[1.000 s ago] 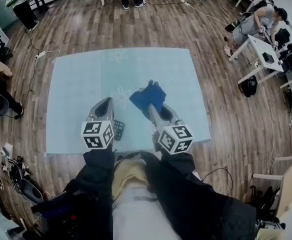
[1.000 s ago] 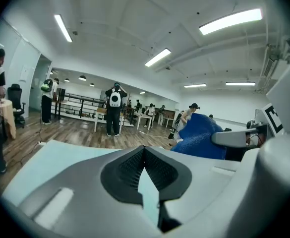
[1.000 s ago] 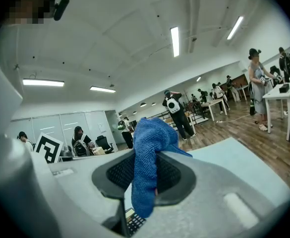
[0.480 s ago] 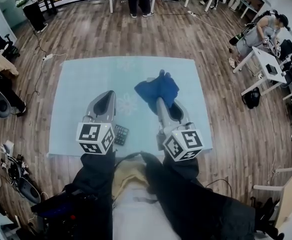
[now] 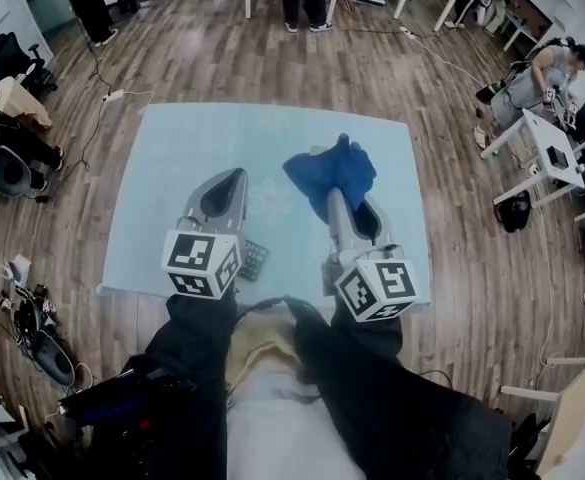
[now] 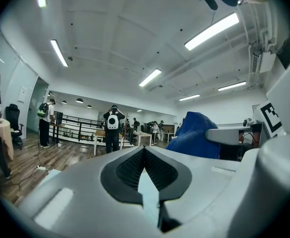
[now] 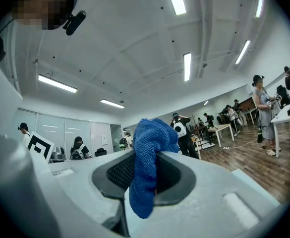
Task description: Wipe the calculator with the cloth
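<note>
R claw (image 7: 144, 157) tight on blue cloth (image 7: 152, 133), L claw (image 6: 144, 151) jaws together, empty; calc (image 5: 253, 260) on table (image 5: 172, 168) beneath.

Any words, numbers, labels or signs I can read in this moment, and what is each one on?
No text is readable in any view.
Calculator keys: too small to read, and the left part is hidden.
Left marker cube and right marker cube: black-and-white square patterns only, no words or numbers.
White sheet on the wall: too blurred to read.
</note>
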`<state>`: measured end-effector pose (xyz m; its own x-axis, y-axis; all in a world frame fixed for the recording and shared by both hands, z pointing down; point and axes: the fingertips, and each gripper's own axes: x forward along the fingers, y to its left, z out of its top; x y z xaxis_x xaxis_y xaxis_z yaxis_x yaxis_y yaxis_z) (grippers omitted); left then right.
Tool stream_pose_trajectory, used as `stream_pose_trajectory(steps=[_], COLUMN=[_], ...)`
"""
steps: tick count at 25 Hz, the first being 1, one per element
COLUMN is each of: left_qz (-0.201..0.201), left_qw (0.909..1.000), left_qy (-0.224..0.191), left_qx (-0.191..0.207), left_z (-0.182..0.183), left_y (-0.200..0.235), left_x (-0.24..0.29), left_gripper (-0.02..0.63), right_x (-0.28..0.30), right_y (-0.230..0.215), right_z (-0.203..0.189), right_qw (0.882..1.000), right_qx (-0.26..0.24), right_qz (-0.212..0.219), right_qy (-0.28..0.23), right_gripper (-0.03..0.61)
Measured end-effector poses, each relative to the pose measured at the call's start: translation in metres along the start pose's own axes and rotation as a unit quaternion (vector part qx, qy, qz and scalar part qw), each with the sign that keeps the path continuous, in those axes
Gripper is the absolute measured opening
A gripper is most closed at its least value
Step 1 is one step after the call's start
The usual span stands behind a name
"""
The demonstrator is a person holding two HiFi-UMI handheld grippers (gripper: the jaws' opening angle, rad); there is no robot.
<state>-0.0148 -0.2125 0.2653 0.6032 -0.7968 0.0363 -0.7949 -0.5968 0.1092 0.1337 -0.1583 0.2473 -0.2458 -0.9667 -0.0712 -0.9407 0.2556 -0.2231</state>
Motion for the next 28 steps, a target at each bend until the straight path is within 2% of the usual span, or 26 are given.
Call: stream_pose_trajectory(steps=[28], left_qz=[0.016], left_qw=[0.9996], left_qy=[0.017], left_qx=[-0.013], left_z=[-0.013], left_y=[0.006], left_x=[-0.012], left_gripper=[-0.003], right_x=[0.003], right_y=[0.016], right_z=[-0.008], right_qw=[1.0], right_qx=[-0.004], right_qz=[0.022], right_qy=[0.013], right_gripper=[0.08])
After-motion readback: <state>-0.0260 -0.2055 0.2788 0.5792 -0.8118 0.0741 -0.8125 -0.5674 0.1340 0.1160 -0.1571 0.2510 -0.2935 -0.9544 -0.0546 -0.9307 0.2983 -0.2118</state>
